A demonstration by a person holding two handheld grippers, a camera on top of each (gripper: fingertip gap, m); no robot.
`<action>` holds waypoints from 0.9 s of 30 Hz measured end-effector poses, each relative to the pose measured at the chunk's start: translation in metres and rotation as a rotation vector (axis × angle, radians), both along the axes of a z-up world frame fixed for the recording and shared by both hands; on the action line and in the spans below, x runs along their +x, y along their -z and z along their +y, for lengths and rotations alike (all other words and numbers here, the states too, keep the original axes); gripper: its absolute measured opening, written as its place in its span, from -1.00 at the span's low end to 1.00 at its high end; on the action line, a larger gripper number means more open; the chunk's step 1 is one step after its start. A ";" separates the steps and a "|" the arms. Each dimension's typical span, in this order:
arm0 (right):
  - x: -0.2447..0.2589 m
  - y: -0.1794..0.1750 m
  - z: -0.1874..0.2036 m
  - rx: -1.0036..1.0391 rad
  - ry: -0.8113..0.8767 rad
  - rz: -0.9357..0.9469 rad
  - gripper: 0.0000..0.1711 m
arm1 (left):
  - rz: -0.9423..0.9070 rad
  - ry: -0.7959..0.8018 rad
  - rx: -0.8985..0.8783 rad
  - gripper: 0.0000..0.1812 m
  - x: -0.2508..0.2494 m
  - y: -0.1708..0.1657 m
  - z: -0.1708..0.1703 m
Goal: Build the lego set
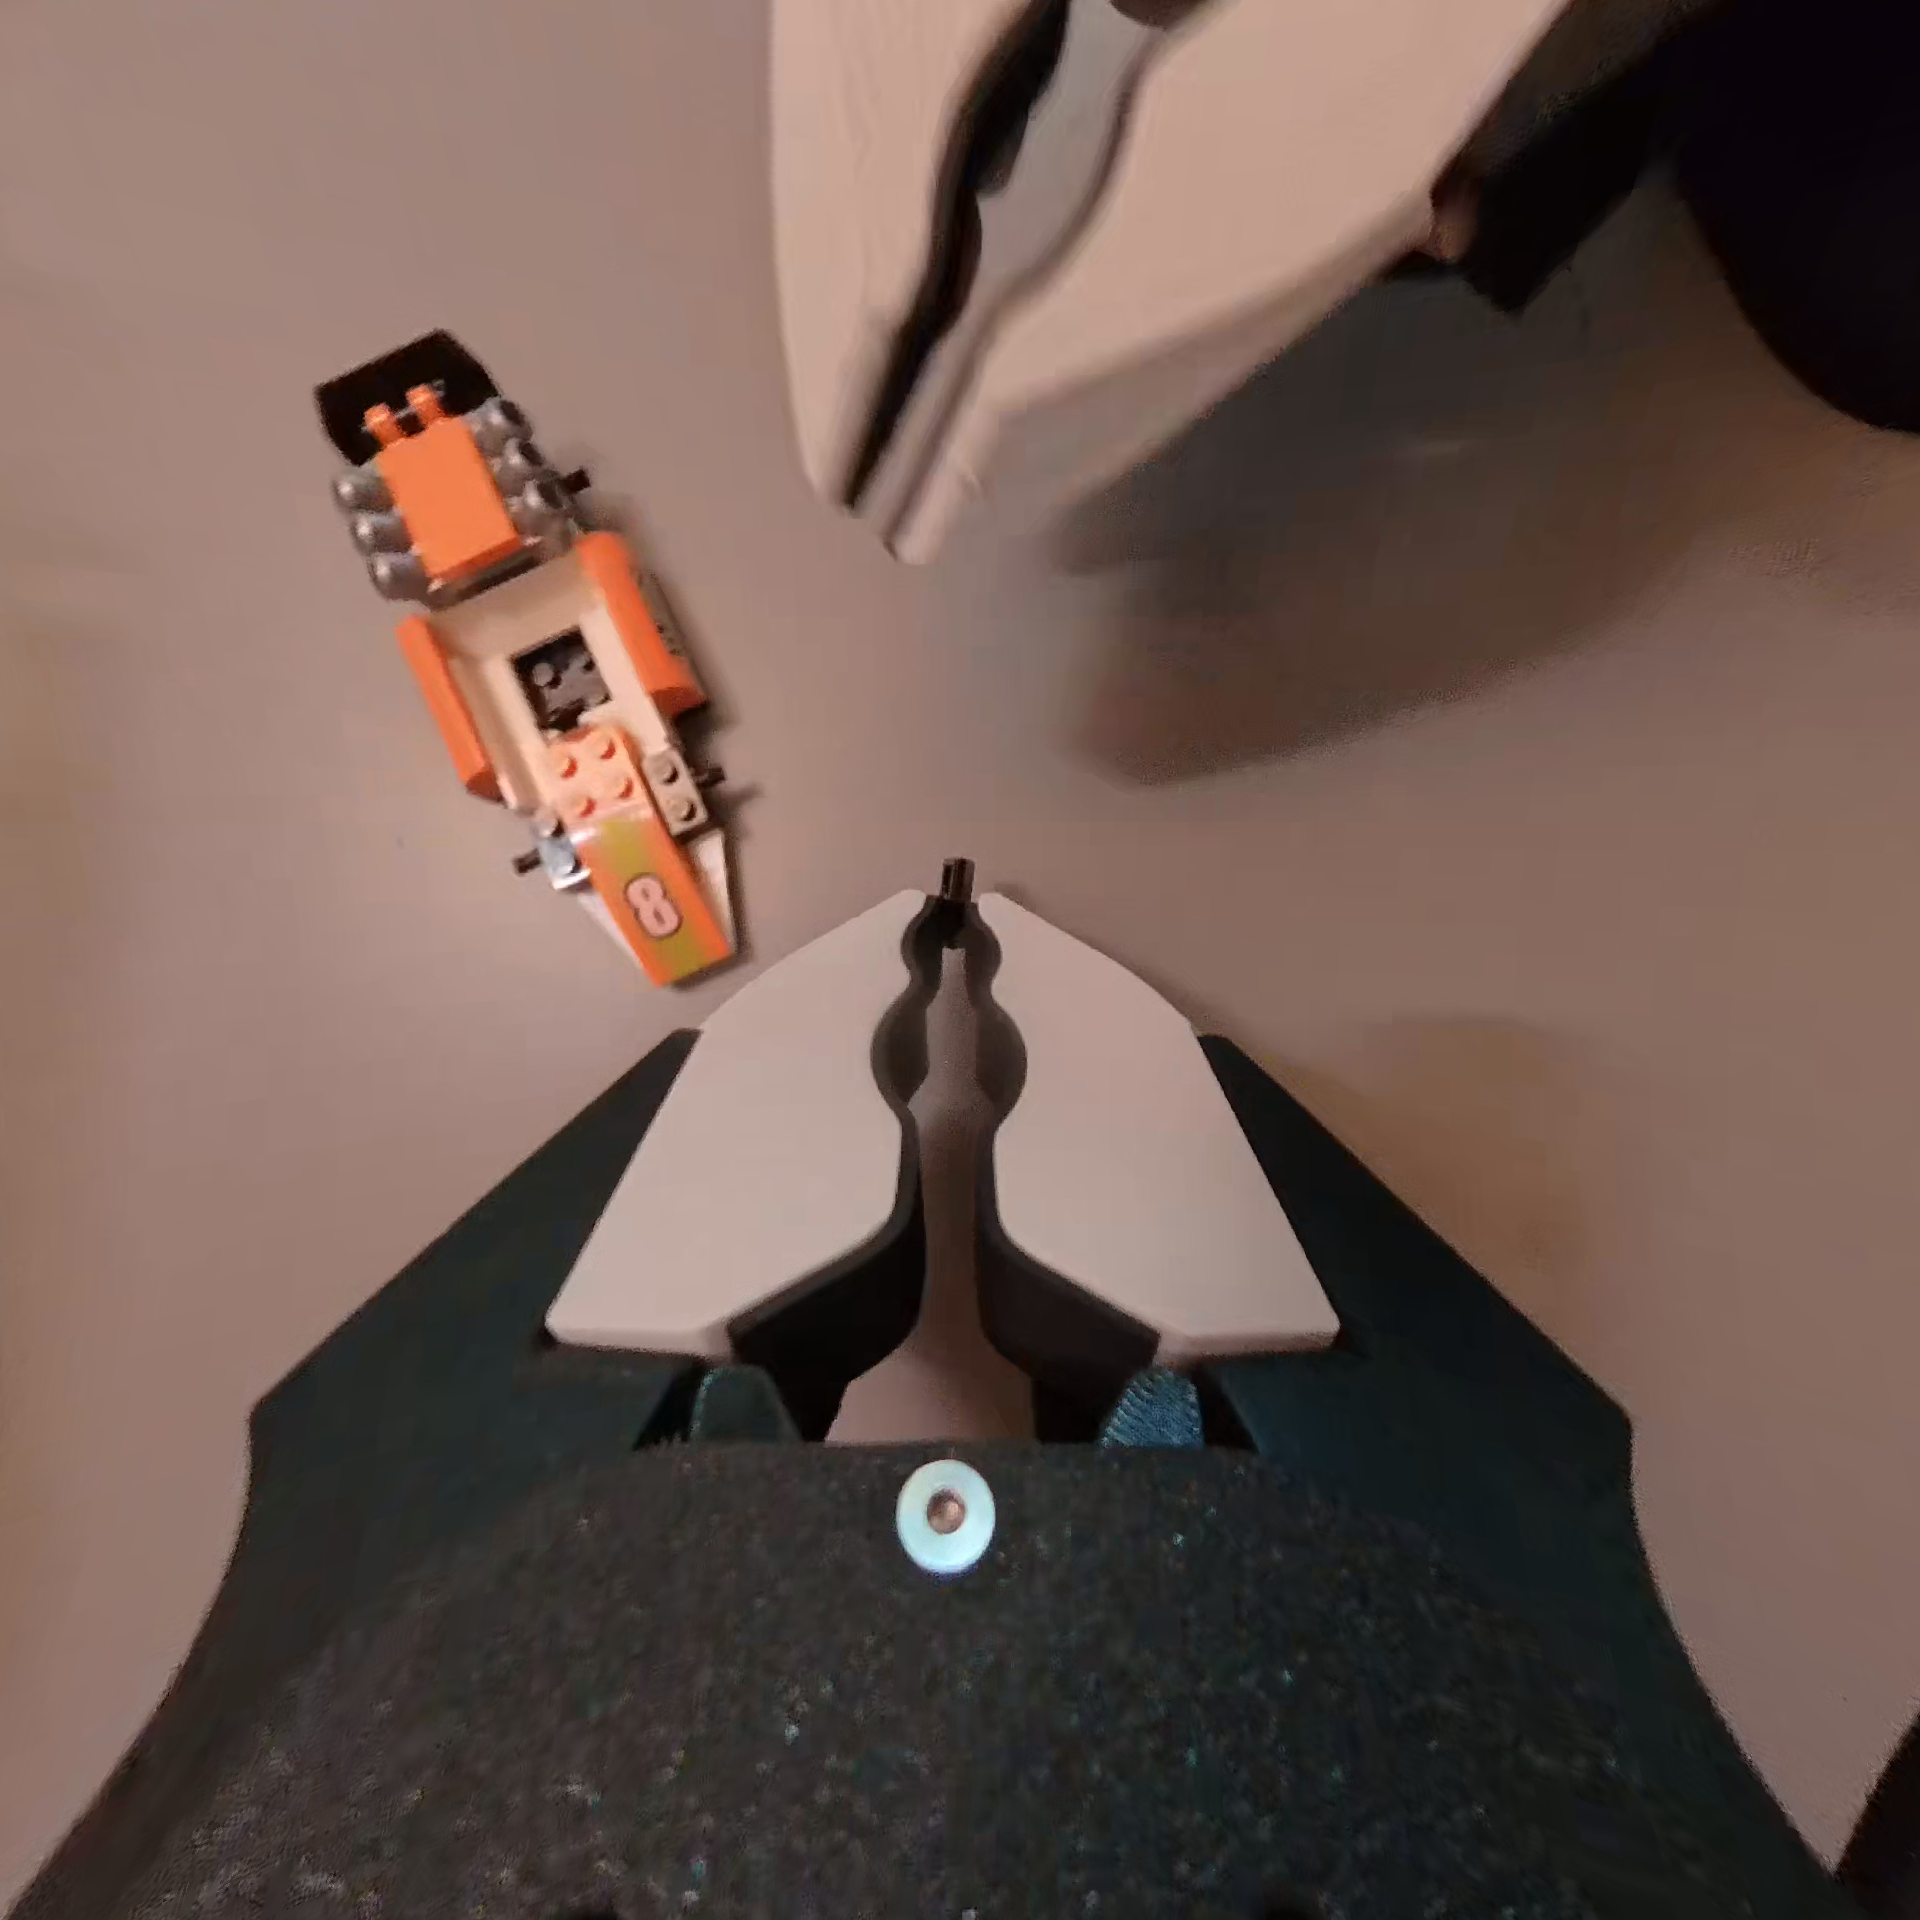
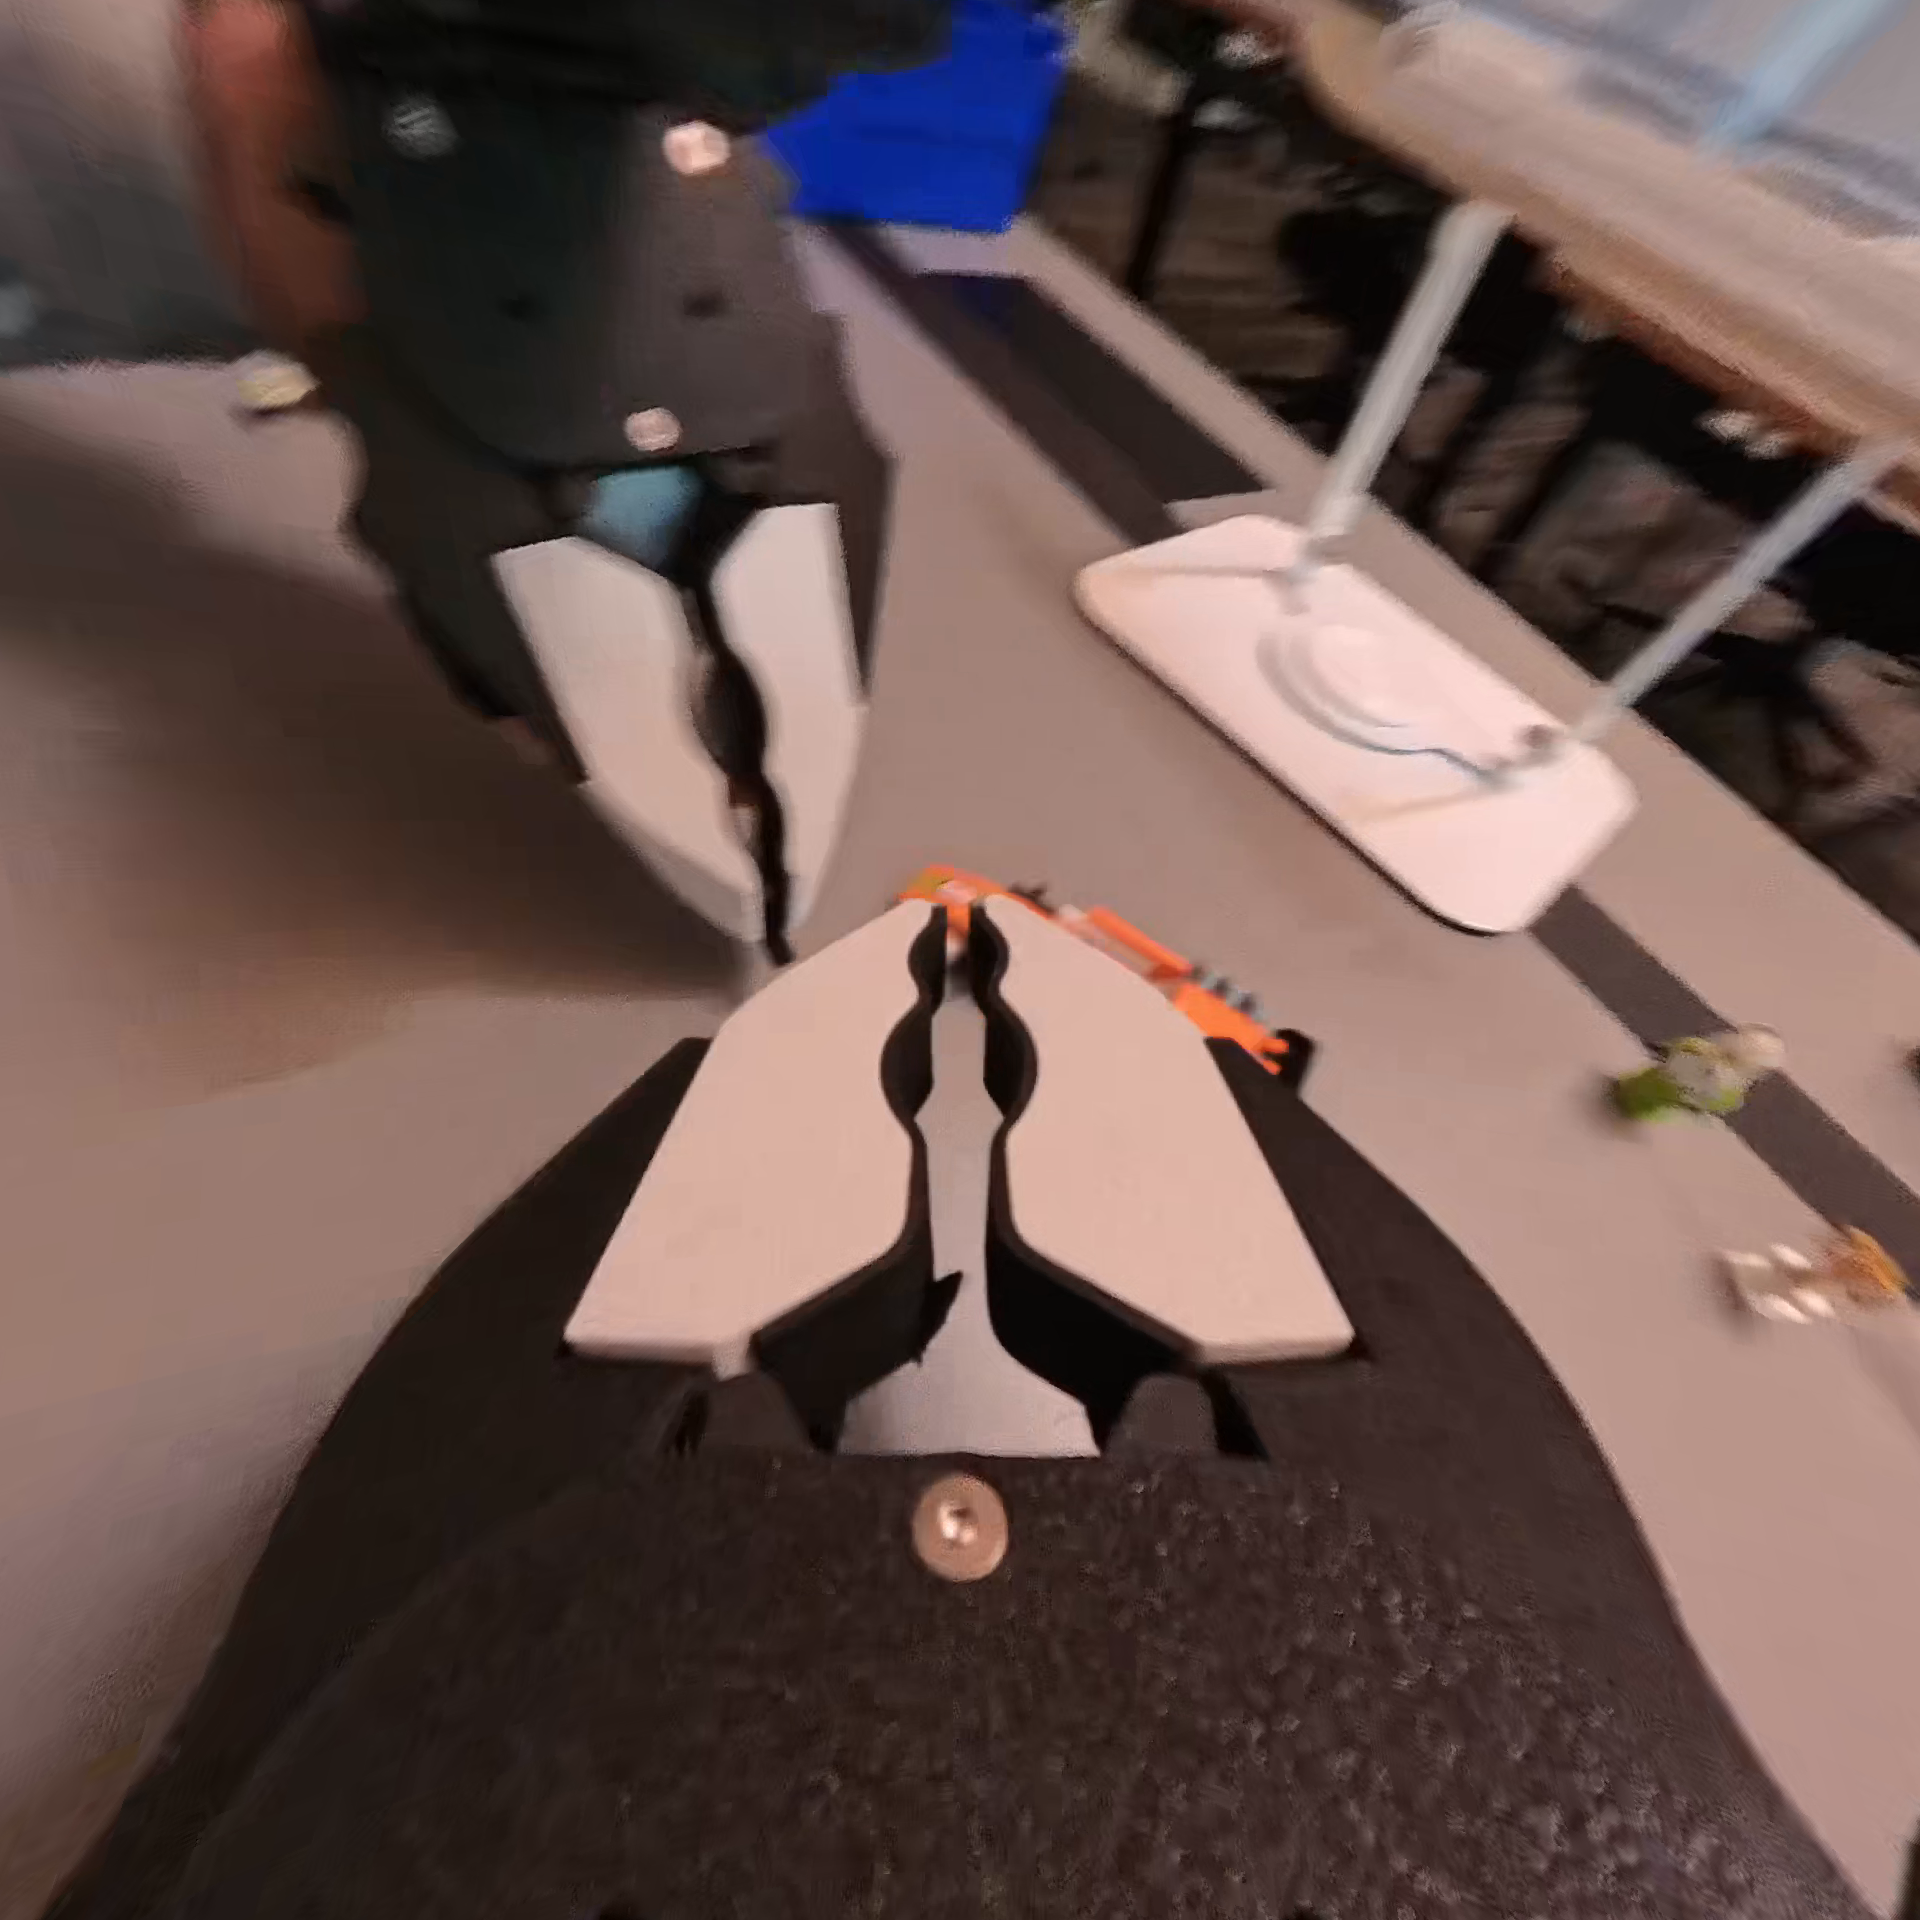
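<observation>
L tongs [image 1: 952,902] pinch black peg [image 1: 951,883], R tongs [image 2: 961,920] nearly closed — grey table [image 1: 1351,935] w/ lego car [image 1: 540,675].

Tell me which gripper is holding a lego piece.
The left gripper: a small black pin is pinched at its fingertips. The right gripper has nothing between its tips.

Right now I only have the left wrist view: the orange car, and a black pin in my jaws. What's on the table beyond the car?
Observer: A white lamp base stands past the orange car.
Operator: Any loose parts?
Observer: Yes, a green cluster and a tan-and-white cluster, right of the car in the right wrist view.
Operator: And the right gripper?
Observer: The right gripper is nearly shut, just short of the car; I cannot tell if it holds anything.
</observation>
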State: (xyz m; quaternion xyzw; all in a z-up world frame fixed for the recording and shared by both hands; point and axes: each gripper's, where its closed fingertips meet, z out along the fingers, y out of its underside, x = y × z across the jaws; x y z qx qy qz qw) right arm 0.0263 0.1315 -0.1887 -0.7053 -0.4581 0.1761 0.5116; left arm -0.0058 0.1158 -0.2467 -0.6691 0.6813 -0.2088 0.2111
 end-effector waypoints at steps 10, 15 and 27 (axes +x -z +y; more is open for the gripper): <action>-0.008 0.051 -0.028 -0.162 -0.180 -0.190 -0.89 | -0.033 0.077 -0.014 -0.96 0.021 0.008 -0.009; -0.011 0.061 -0.029 -0.142 -0.198 -0.238 -0.89 | -0.065 0.115 -0.007 -0.97 0.024 0.003 -0.017; 0.008 0.068 -0.025 -0.064 -0.184 -0.385 -0.94 | -0.162 -0.081 -0.018 -0.91 -0.005 -0.002 -0.002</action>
